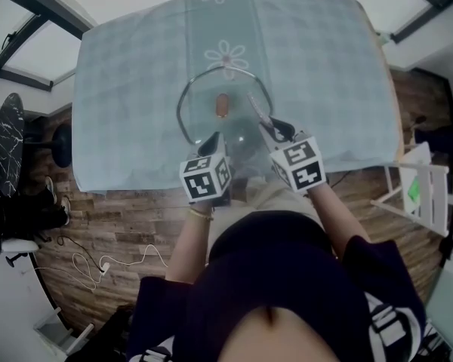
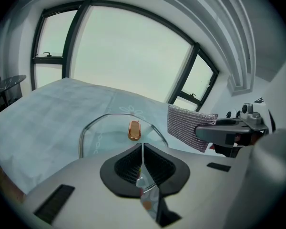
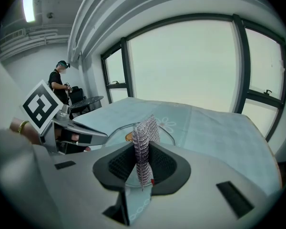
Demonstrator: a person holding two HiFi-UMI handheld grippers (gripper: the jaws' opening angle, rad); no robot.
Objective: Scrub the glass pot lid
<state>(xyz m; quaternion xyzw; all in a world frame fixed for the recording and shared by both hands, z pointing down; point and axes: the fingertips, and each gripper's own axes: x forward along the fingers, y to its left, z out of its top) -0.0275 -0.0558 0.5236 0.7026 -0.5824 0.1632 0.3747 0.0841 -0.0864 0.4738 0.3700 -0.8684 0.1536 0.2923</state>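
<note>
**Both grippers clenched, one on the lid, one on the scrubber**

The left gripper (image 1: 211, 140) (image 2: 143, 163) has its jaws pinched together on the near rim of the glass pot lid (image 1: 200, 111) (image 2: 107, 132). A thin edge of glass shows between the pads. The right gripper (image 1: 275, 130) (image 3: 142, 163) is clamped on a silvery mesh scrubbing cloth (image 3: 145, 137) (image 2: 186, 125), which stands upright out of its jaws, just beside the lid's right edge.

The lid sits over the middle of the table (image 1: 325, 66), on a pale blue-green checked cloth with flower motifs. Its amber knob (image 1: 223, 105) (image 2: 134, 130) is at the centre of the glass. From here I cannot tell whether the far rim rests on the cloth or is lifted clear. The two grippers are close together at the near side of the lid, left at its rim and right just alongside.
</note>
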